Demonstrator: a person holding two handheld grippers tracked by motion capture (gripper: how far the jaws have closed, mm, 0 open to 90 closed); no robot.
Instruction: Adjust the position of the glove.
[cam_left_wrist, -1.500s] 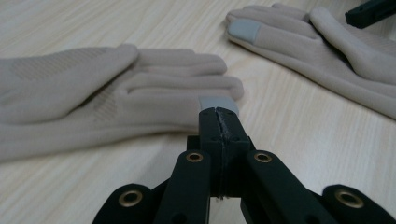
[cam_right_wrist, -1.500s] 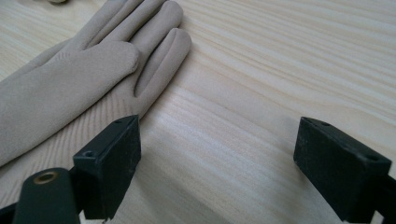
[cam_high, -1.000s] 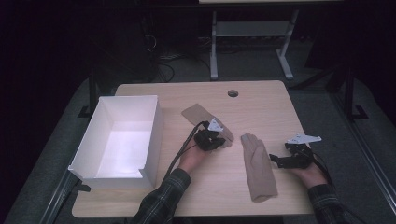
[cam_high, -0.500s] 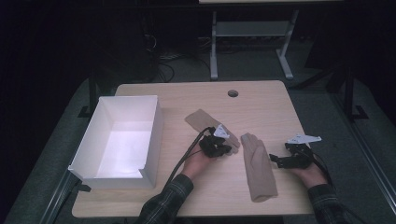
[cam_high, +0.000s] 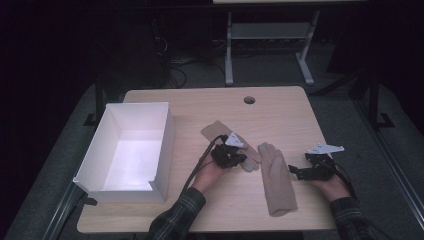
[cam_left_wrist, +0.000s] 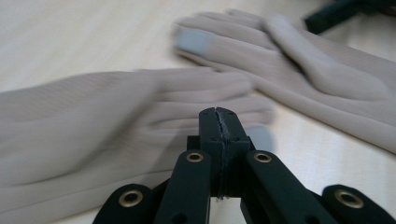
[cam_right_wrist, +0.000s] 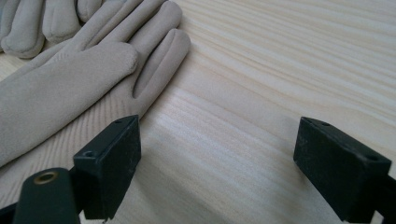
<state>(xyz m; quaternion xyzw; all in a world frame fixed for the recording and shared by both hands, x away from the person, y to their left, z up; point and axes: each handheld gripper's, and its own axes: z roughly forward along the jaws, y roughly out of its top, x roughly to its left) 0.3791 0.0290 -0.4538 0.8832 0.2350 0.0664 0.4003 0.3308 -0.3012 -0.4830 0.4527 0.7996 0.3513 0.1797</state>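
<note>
Two beige gloves lie on the pale wood table (cam_high: 280, 107), to the right of the white box (cam_high: 131, 150). The near glove (cam_high: 276, 177) stretches flat between the two grippers, its fingers pointing away from the person. The far glove (cam_high: 220, 132) lies partly under the left gripper (cam_high: 243, 160), whose jaws are pressed together with nothing between them; its tip appears to hover just above that glove's blurred fingers. The right gripper (cam_high: 292, 171) stands wide, empty, just right of the near glove. Both gloves look soft and suede-like, with grey fingertip patches.
</note>
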